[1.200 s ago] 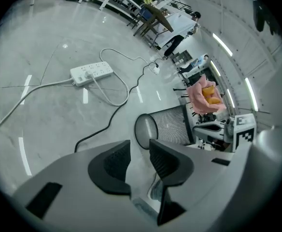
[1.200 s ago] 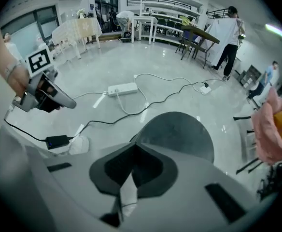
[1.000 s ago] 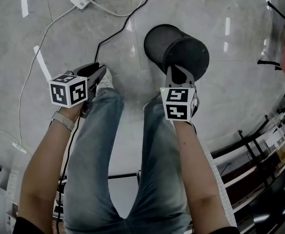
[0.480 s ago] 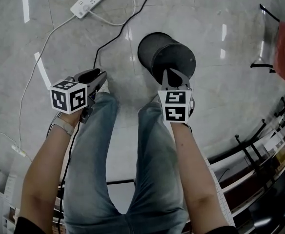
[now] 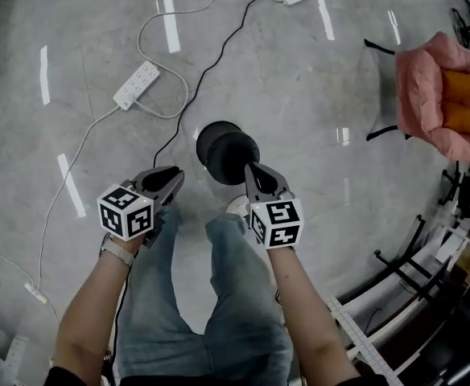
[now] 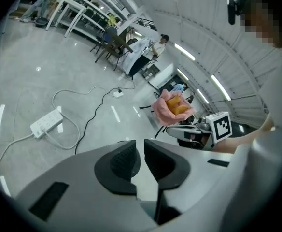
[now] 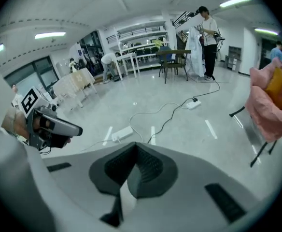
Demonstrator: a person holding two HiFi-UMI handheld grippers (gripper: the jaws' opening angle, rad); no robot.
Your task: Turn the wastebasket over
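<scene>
Hovering, your right claw (image 5: 252,170) sits pinched together and empty, your left claw (image 5: 171,175) closing on nothing; the wastebasket (image 5: 227,151) stands just ahead of the right one. Draw away straight, don't clip it.

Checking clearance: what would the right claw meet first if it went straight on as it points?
Likely floor short of the power strip; the right claw has nothing nearer in its own view. The wastebasket seems below that line, depth unclear.
</scene>
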